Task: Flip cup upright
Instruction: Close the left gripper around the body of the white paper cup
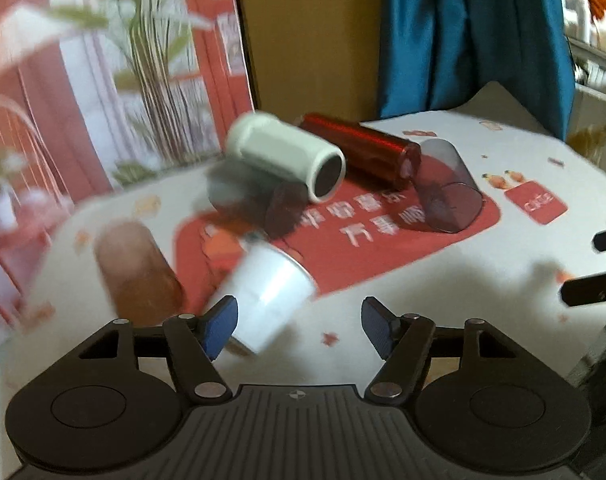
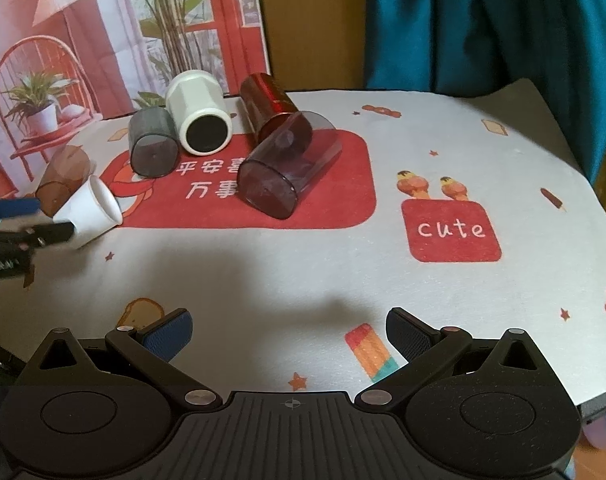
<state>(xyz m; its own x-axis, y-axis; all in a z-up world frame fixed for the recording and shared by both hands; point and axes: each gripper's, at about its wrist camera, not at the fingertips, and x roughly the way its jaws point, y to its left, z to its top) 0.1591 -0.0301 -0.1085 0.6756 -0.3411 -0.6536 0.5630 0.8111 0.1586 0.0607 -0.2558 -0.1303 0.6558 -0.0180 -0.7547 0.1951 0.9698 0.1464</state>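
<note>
Cup (image 1: 263,296), the small white paper one, lies on its side at the near left edge of the red panel on the printed cloth (image 2: 423,152), and your left gripper (image 1: 299,322) is right on it. In the left wrist view the cup sits at about 11 o'clock from the midpoint of the fingers, its body just beside the left blue pad, with its long axis running from 7 o'clock up to 1 o'clock. The view is blurred, so contact with that pad cannot be judged.

The left jaws stand wide apart and hold nothing; in the right wrist view they bracket the cup's base end while its open mouth points toward the table's middle. Your left hand is plainly the nearer one. The right gripper (image 2: 289,334) hovers well apart over bare cloth, its fingers also spread and empty.

Just behind the cup lies a brown cup (image 2: 63,178), so closing on the white one likely needs care not to catch it. Farther out, a grey cup (image 2: 153,146), a white tumbler (image 2: 201,114), a red cylinder (image 2: 267,98) and a tinted purple cup (image 2: 289,164) all lie tipped over.
</note>
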